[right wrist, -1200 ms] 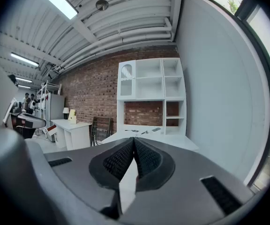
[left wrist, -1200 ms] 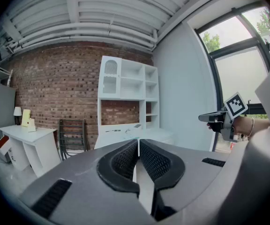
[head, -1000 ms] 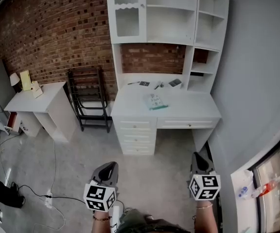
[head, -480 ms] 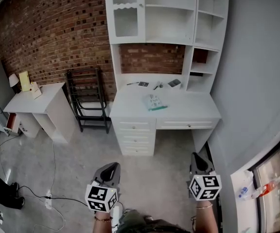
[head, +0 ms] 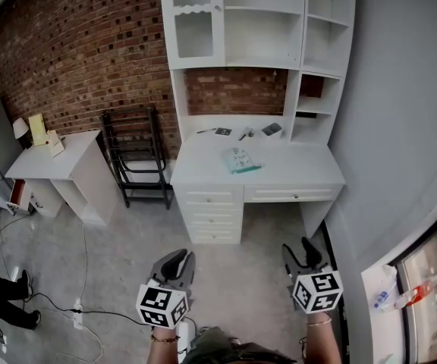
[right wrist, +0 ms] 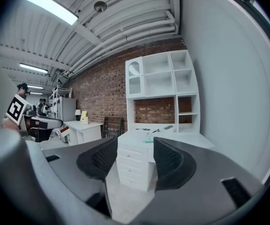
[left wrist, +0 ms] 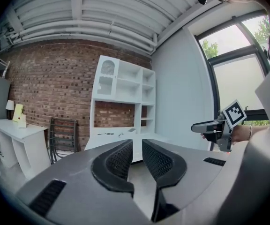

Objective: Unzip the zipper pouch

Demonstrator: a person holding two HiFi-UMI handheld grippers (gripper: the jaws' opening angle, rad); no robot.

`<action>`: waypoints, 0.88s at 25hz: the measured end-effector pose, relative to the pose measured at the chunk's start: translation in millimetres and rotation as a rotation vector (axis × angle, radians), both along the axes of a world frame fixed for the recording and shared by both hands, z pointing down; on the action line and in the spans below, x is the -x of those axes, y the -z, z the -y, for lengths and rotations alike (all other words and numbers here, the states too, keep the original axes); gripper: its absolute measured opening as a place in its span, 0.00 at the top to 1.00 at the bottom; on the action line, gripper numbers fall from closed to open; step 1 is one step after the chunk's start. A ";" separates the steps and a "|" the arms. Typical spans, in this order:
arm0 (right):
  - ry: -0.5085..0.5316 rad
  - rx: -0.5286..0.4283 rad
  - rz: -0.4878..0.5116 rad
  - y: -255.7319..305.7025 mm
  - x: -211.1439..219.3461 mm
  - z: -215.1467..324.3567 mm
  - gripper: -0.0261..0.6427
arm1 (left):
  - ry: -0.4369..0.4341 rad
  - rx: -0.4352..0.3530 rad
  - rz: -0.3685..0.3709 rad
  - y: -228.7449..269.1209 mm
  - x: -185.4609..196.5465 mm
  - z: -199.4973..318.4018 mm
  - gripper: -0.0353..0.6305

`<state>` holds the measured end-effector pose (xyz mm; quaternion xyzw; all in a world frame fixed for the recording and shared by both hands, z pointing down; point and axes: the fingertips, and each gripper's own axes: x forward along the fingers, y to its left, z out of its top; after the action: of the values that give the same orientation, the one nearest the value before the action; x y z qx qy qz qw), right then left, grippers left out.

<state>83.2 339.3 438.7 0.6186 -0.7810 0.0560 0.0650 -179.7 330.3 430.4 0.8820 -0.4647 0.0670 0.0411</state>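
Lower centre, head view: you hold the left gripper (head: 179,255) and the right gripper (head: 297,247) side by side over grey floor, both pointing up-frame toward the white desk (head: 294,169).
Pouch, head view: the zipper pouch (head: 241,159) lies flat on the desk top, about mid-frame and left of the desk's centre, well apart from both of your tools.
Other things, head view: small dark items (head: 272,129) sit at the back of the desk; a black folded rack (head: 139,154) leans on the brick wall at left, beside a white side table (head: 59,154).
Left tool, left gripper view: your left gripper (left wrist: 137,142) has its pads drawn almost together, only a thin slit between them and nothing in it.
Neighbour, left gripper view: your right gripper (left wrist: 196,128) shows at the right edge, held level.
Pouch, left gripper view: too small to pick out on the far desk.
Right tool, right gripper view: your right gripper (right wrist: 135,140) stands partly spread; its jaws have just been opening, and they hold nothing.
Pouch, right gripper view: the zipper pouch (right wrist: 147,137) shows as a pale patch on the desk top, seen through the gap between the jaws, far beyond them.
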 end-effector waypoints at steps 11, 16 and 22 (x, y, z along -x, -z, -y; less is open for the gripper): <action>0.043 -0.047 0.025 1.8 14.4 17.4 0.11 | -0.127 0.017 -0.088 6.6 -30.5 10.4 0.11; 0.034 -0.042 0.069 -3.4 10.1 32.4 0.10 | -0.179 0.034 -0.037 -4.0 -46.1 17.1 0.09; 0.031 -0.083 0.071 -1.0 3.4 62.8 0.11 | -0.235 0.037 0.015 -17.1 -55.7 42.6 0.09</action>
<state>79.8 276.5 439.7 0.6063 -0.7939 0.0443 0.0124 -124.1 287.6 447.5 0.9289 -0.3572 0.0866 0.0455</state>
